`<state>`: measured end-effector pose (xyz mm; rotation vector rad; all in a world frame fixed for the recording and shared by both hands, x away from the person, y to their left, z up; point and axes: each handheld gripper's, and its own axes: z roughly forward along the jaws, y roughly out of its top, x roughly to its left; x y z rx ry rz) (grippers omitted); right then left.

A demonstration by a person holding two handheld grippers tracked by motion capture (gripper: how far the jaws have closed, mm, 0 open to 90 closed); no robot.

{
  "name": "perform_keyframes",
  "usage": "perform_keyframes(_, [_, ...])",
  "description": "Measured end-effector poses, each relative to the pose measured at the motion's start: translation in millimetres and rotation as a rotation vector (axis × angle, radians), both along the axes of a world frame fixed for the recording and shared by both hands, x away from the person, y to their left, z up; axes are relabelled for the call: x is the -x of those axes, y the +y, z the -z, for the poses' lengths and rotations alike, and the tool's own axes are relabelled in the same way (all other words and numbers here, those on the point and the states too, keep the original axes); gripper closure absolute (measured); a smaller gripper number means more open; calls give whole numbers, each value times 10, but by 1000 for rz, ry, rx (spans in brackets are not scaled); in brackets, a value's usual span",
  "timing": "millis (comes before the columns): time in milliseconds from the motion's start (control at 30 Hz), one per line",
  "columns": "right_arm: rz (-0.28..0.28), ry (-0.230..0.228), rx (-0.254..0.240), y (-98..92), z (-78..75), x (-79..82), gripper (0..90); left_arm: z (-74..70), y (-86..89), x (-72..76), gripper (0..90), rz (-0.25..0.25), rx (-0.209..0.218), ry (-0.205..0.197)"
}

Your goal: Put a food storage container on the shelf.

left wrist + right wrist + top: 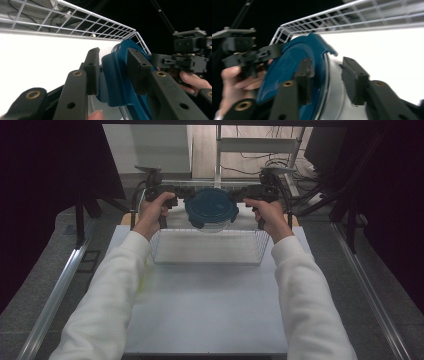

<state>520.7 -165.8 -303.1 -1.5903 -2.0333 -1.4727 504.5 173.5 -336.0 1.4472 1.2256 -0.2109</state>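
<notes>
No brand, label or readable writing is seen on any item.

A round container (212,210) with a dark blue snap-on lid (120,80) and a clear body is held level, lid facing up, above the far edge of a white wire basket (207,247). Being round, it has no long axis across the tabletop (205,310); its short axis stands upright. Blue locking flaps are seen at the lid's rim (one juts out in the right gripper view).

The left claw (181,200) is clamped on the container's left rim, one pad (93,67) under the flap and the other on top of the lid. The right claw (239,198) is set on the right rim, one pad (305,75) on the lid and the other beside the clear wall; whether that second pad presses cannot be told.

The container is hung between both claws, at the far middle of the scene, clear of the basket floor.
</notes>
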Motion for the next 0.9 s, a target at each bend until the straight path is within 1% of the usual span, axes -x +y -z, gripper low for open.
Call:
perform_keyframes(33, [7,-11,5,-3,-9,16,546,-3,6,12,603,-7,-13,-7])
perform_keyframes(67, [10,-28,2,-14,-22,36,516,-14,20,34,576,-20,-23,-22])
perform_keyframes(100, [20,-49,1,-27,-50,68,484,-28,30,52,558,-30,-28,-35])
perform_keyframes(133, [28,-71,7,-37,-70,95,475,-52,44,80,540,-43,-36,-51])
perform_keyframes(167, [29,-101,13,-52,-98,134,474,-83,63,118,518,-45,-44,-68])
perform_keyframes(200, [14,-128,20,-70,-132,185,466,-83,63,118,480,-45,-44,-68])
perform_keyframes(233, [-1,-155,37,-83,-154,233,454,-135,95,198,455,-43,-70,-100])
perform_keyframes(267, [-1,-155,37,-83,-154,233,454,-135,95,198,443,-43,-70,-100])
perform_keyframes(300, [-19,-213,91,-113,-188,343,444,-172,110,277,428,-49,-108,-122])
perform_keyframes(333, [-28,-234,104,-129,-196,388,445,-192,117,333,414,-47,-126,-136])
perform_keyframes(367, [-42,-262,113,-152,-205,453,455,-212,125,399,397,-42,-134,-146])
perform_keyframes(433, [-69,-307,123,-189,-210,604,510,-241,143,551,364,-32,-169,-188])
perform_keyframes(467, [-69,-307,123,-189,-210,604,510,-241,143,551,352,-32,-169,-188])
perform_keyframes(500, [-94,-364,153,-207,-193,796,631,-248,137,737,340,-22,-238,-237])
perform_keyframes(533, [-105,-391,166,-206,-176,883,682,-248,137,737,336,-22,-238,-237])
perform_keyframes(567, [-113,-415,180,-200,-159,967,747,-229,128,884,329,-6,-272,-260])
perform_keyframes(600, [-125,-436,190,-194,-138,1018,782,-229,128,884,322,-6,-272,-260])
perform_keyframes(633, [-140,-451,207,-169,-102,1104,839,-189,113,1052,319,12,-298,-278])
perform_keyframes(667, [-152,-461,218,-147,-75,1150,871,-165,100,1140,314,20,-319,-286])
perform_keyframes(733, [-179,-478,246,-58,6,1262,887,-91,71,1333,310,39,-333,-298])
perform_keyframes(767, [-196,-492,271,15,61,1318,888,-62,63,1396,305,49,-336,-303])
perform_keyframes(833, [-220,-507,314,130,135,1376,889,23,46,1554,303,72,-329,-312])
perform_keyframes(867, [-235,-511,321,195,177,1393,889,80,43,1644,301,83,-319,-312])
perform_keyframes(900, [-252,-513,331,268,224,1405,889,117,40,1695,301,86,-314,-312])
